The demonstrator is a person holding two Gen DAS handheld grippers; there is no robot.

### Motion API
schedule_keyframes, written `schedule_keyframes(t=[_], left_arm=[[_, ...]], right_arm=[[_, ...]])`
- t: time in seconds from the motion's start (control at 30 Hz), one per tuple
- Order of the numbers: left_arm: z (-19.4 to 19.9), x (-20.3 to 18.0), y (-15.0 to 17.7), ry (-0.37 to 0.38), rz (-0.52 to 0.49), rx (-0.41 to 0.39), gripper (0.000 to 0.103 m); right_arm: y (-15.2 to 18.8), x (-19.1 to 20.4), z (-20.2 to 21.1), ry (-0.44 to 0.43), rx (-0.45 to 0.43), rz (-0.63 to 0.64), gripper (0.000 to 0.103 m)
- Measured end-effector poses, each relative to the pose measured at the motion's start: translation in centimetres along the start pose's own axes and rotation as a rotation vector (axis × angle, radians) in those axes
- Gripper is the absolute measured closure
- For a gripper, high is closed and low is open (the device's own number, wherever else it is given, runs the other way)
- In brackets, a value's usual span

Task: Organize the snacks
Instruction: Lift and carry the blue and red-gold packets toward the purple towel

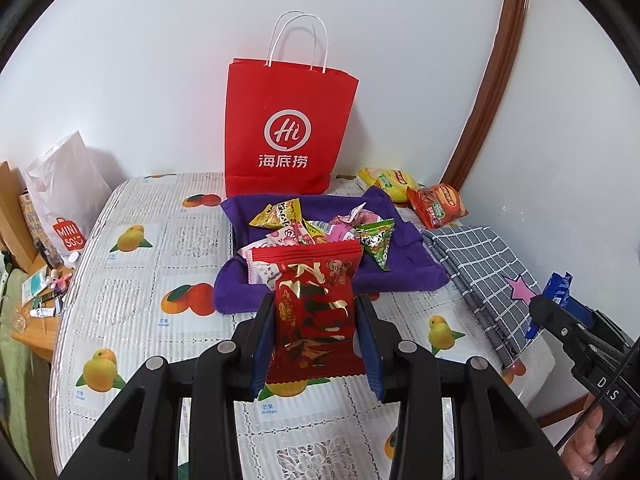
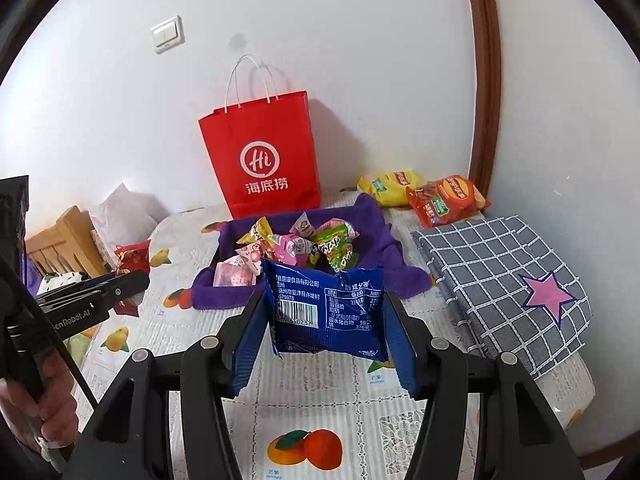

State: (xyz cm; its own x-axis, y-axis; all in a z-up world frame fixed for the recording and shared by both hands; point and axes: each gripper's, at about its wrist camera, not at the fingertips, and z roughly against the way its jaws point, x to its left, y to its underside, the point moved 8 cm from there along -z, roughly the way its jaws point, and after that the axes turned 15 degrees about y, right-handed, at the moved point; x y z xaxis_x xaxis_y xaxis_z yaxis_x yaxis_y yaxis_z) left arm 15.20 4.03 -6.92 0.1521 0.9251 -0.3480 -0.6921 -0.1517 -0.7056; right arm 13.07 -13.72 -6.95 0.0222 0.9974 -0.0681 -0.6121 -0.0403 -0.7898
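My left gripper is shut on a red and gold snack packet, held upright above the table. In the right wrist view that packet shows at the left with the left gripper. My right gripper is shut on a blue snack packet with its label side facing the camera; the left wrist view catches it at the far right. Behind both lies a purple cloth with several small wrapped snacks piled on it. A red paper bag stands upright against the wall.
A yellow chip bag and an orange chip bag lie at the back right. A folded grey checked cloth with a pink star covers the table's right side. The fruit-print tablecloth spans the table. A white shopping bag stands off its left edge.
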Motion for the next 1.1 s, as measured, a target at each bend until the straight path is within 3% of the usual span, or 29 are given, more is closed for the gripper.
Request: schedule_keyframes(t=[0.47, 1.1], left_arm=[[-0.1, -0.1, 0.0, 0.01, 0.01, 0.005, 0.067], [-3.6, 1.6, -0.4, -0.005, 0.044, 0.05, 0.067]], right_arm=[[-0.3, -0.3, 0.1, -0.001, -0.014, -0.005, 0.046], [-1.2, -0.3, -4.0, -0.013, 0.019, -0.011, 0.046]])
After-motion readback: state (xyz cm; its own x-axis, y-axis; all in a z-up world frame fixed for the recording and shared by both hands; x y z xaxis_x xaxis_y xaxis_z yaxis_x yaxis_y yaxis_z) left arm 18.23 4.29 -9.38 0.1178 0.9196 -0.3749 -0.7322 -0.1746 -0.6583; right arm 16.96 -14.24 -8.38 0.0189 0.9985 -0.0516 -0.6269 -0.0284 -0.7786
